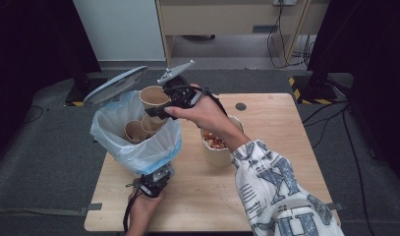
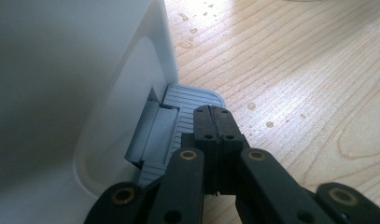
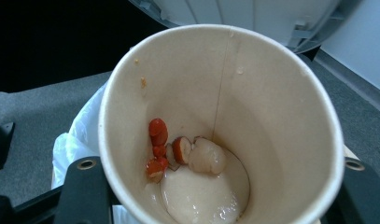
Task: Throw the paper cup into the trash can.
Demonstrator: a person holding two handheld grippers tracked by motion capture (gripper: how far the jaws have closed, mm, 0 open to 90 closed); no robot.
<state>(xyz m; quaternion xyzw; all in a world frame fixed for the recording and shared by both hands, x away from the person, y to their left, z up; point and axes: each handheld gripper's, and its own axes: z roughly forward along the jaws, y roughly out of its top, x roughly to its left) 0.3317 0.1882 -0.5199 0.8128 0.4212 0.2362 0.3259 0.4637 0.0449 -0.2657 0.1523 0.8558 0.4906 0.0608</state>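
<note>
A: How many paper cups do you count?

B: Three near the bin. One paper cup point(image 1: 153, 97) is clamped in the right tongs point(image 1: 160, 105), held tipped over the open bin point(image 1: 138, 152), which stands at the tabletop's point(image 1: 266, 187) left edge. Two more cups point(image 1: 141, 129) lie inside the bin's plastic liner point(image 1: 109, 130).

A: Anything in the held one?

B: Yes. The right gripper view looks straight into the paper cup point(image 3: 253, 93): a pool of pale mush at the bottom, one whitish lump, and a few small red pieces stuck to the wall.

A: And the left tongs?

B: The left tongs point(image 2: 214, 116) are pressed together with nothing between them, their tips resting on the bin's single grey pedal point(image 2: 190, 100) at the foot of its white wall. From above, the left tongs point(image 1: 156, 179) sit low at the bin's near side.

A: The lid?

B: One round grey lid point(image 1: 116, 84), standing raised behind the bin.

A: Anything else on the tabletop?

B: One larger paper bowl point(image 1: 214, 155) with reddish leftovers, near the middle, partly hidden by the right forearm.
</note>
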